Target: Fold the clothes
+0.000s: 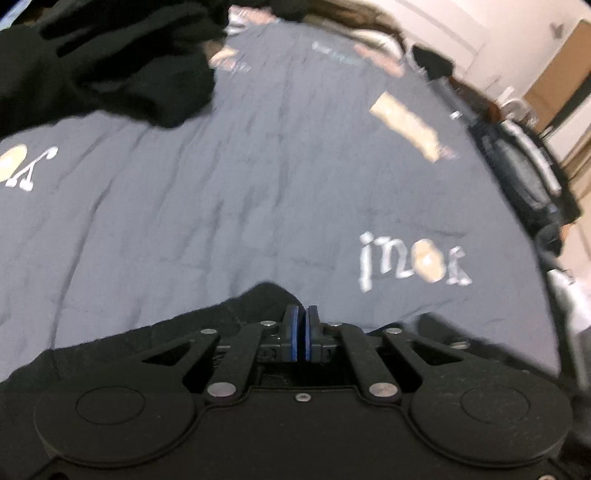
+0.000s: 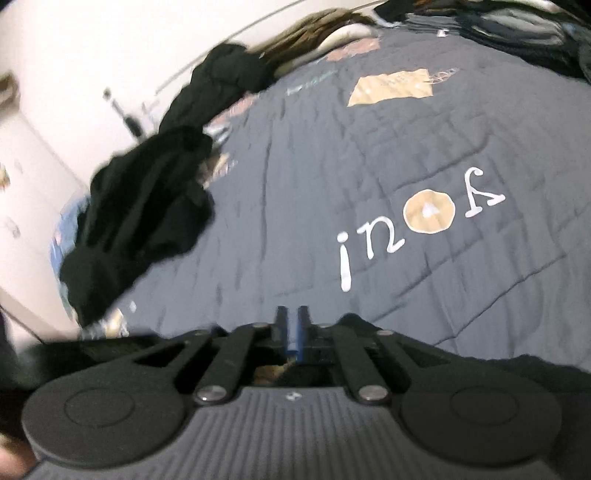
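Observation:
A black garment [image 1: 110, 343] lies spread under my left gripper [image 1: 302, 317], bunched up to a peak just left of the fingers. The left jaws are pressed together, and the cloth's edge seems pinched between them. In the right wrist view the same black garment [image 2: 480, 373] runs along the bottom and rises beside my right gripper [image 2: 291, 321], which is also shut, apparently on the cloth's edge. Both grippers hover low over a grey quilt [image 1: 221, 203] with white lettering [image 2: 369, 240]. The gripper bodies hide most of the garment.
A heap of other black clothes [image 1: 110, 66] sits at the quilt's far left, also seen as black clothes [image 2: 147, 206] by the white wall [image 2: 74, 55]. Dark folded items [image 2: 517, 26] lie at the far right. A dark bag-like object [image 1: 524, 173] stands beyond the bed's right edge.

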`<action>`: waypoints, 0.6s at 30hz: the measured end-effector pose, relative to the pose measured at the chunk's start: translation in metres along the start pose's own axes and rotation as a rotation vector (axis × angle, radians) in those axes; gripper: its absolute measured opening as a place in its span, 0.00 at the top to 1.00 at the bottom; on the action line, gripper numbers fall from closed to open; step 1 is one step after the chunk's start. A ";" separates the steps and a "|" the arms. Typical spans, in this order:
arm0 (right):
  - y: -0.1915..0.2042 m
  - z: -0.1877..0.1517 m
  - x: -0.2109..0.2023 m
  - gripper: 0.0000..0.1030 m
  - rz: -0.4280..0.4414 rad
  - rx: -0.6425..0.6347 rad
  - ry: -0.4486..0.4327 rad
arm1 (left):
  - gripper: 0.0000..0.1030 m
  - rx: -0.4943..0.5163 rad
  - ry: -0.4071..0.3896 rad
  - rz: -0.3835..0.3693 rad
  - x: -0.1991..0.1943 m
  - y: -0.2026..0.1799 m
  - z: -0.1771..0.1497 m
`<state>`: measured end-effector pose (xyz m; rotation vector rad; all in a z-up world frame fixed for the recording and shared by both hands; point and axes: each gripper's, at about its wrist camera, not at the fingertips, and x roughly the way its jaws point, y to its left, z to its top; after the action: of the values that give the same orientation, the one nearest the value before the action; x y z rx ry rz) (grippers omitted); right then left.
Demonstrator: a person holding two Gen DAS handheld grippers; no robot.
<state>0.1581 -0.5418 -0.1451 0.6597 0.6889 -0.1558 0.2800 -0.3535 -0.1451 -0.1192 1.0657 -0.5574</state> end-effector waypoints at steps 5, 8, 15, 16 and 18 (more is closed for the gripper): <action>-0.006 -0.009 -0.025 0.87 -0.023 -0.076 0.012 | 0.67 -0.001 -0.031 -0.042 -0.026 0.016 -0.020; 0.003 -0.028 -0.046 0.79 0.004 -0.123 0.010 | 0.62 0.031 -0.106 -0.099 -0.076 0.024 -0.037; 0.049 -0.089 -0.085 0.64 0.113 -0.280 0.045 | 0.43 0.222 -0.280 -0.066 -0.215 0.074 -0.096; 0.056 -0.098 -0.091 0.61 0.129 -0.303 0.049 | 0.43 0.251 -0.295 -0.046 -0.229 0.086 -0.103; 0.069 -0.115 -0.102 0.59 0.160 -0.347 0.059 | 0.43 0.282 -0.304 -0.007 -0.252 0.113 -0.116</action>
<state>0.0411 -0.4248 -0.1119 0.3841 0.6961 0.1304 0.1326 -0.1141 -0.0415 0.0396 0.6845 -0.6667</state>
